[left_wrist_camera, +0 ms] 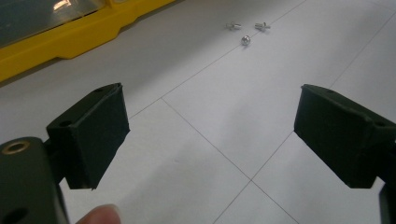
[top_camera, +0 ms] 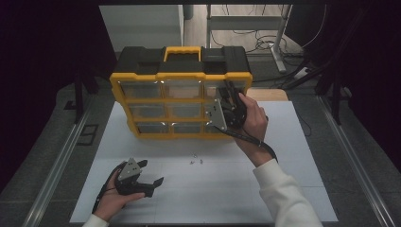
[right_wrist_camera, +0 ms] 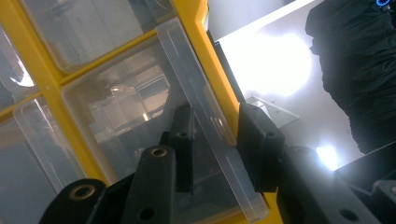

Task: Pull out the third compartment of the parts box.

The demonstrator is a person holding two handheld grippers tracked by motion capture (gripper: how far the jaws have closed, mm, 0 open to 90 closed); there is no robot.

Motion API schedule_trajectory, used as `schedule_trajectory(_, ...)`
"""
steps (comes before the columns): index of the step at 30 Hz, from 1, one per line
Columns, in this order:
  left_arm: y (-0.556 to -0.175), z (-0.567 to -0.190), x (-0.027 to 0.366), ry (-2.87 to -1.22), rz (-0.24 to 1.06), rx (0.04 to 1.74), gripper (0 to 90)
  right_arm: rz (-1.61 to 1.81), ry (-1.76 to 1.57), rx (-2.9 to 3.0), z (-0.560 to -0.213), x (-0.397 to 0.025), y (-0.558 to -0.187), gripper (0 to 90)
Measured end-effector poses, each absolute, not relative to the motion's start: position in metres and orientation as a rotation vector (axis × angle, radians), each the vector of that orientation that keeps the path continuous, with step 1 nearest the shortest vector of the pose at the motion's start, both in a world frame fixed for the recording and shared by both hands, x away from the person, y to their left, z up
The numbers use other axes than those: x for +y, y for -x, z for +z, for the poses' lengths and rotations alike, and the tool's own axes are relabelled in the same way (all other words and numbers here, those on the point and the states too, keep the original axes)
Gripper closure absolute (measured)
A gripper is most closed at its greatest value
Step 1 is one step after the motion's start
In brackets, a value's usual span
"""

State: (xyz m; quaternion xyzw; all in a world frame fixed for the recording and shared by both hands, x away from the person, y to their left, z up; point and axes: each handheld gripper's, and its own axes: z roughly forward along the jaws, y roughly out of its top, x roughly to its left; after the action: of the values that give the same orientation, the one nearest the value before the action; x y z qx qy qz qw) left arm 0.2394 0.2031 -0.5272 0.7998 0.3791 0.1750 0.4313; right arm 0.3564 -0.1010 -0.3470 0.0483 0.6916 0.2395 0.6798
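- High view: yellow and black organiser case [top_camera: 182, 94] standing upright at the far side of the white table [top_camera: 283, 189], handle on top, a grid of clear drawers facing the person.
- Right gripper [top_camera: 226, 113] up against the right-hand column of that case, at the middle drawer, held there by the right hand [top_camera: 253, 120]; jaws hidden from here by the grey plate and the hand.
- Left gripper [top_camera: 151, 182] low on the near left of the table, held in the left hand [top_camera: 113, 194], jaws spread and pointing right, holding nothing.
- Three small screws [top_camera: 196, 160] loose on the table between the case and the left gripper, well apart from both.
- Left gripper view: left gripper [left_wrist_camera: 210, 135] with both black jaws wide apart over bare gridded table [left_wrist_camera: 196, 154], nothing between them.
- Screws [left_wrist_camera: 246, 31] farther off ahead, clustered close together, clear of the jaws.
- Bottom yellow edge of the case [left_wrist_camera: 56, 44] at top left; a fingertip [left_wrist_camera: 100, 215] at the bottom edge.
- Right gripper view: right gripper [right_wrist_camera: 215, 140] closed on the clear front lip of a drawer [right_wrist_camera: 205, 116], one jaw behind the plastic, the other in front, pinching it.
- Drawer seated in the yellow frame [right_wrist_camera: 42, 79] at the case's outer column, neighbouring clear drawers alongside; contents not discernible through the plastic.
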Motion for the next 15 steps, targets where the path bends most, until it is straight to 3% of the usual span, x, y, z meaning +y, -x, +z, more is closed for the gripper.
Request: schedule_trajectory(15, -0.2393, -0.5266, 0.2033, -1.989, 0.436, 0.947, 10.7, 0.547, -0.107, 1.538, -0.3489, -0.1031, -0.3506, 69.2)
